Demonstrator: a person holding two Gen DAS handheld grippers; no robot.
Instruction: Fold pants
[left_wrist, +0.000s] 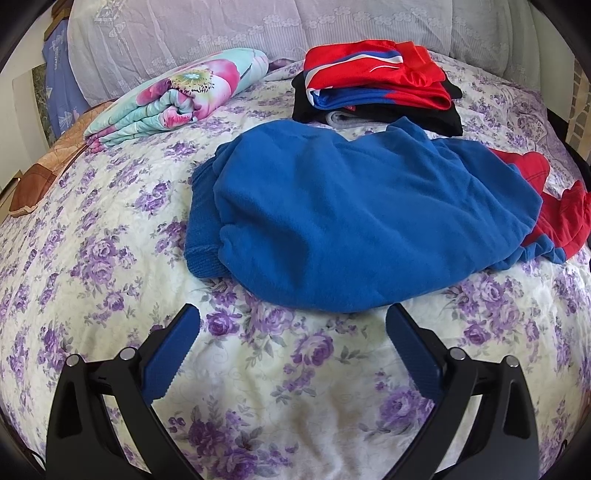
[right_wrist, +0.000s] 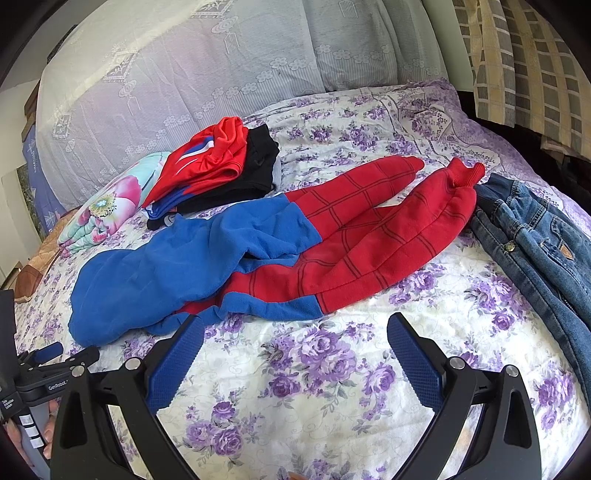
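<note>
Blue and red fleece pants (right_wrist: 280, 243) lie spread on the flowered bedspread (right_wrist: 332, 387), blue waist end to the left, red legs stretching to the back right. The blue waist end is rumpled and fills the left wrist view (left_wrist: 354, 218). My left gripper (left_wrist: 293, 321) is open and empty, just short of the blue waist's near edge. My right gripper (right_wrist: 295, 328) is open and empty, just short of the pants' near edge where blue meets red. The left gripper also shows at the right wrist view's left edge (right_wrist: 55, 354).
A stack of folded red, blue and black clothes (right_wrist: 218, 170) sits behind the pants. A rolled flowered blanket (left_wrist: 184, 96) lies at the back left. Blue jeans (right_wrist: 535, 240) lie to the right of the red legs. Pillows (right_wrist: 184, 74) line the headboard.
</note>
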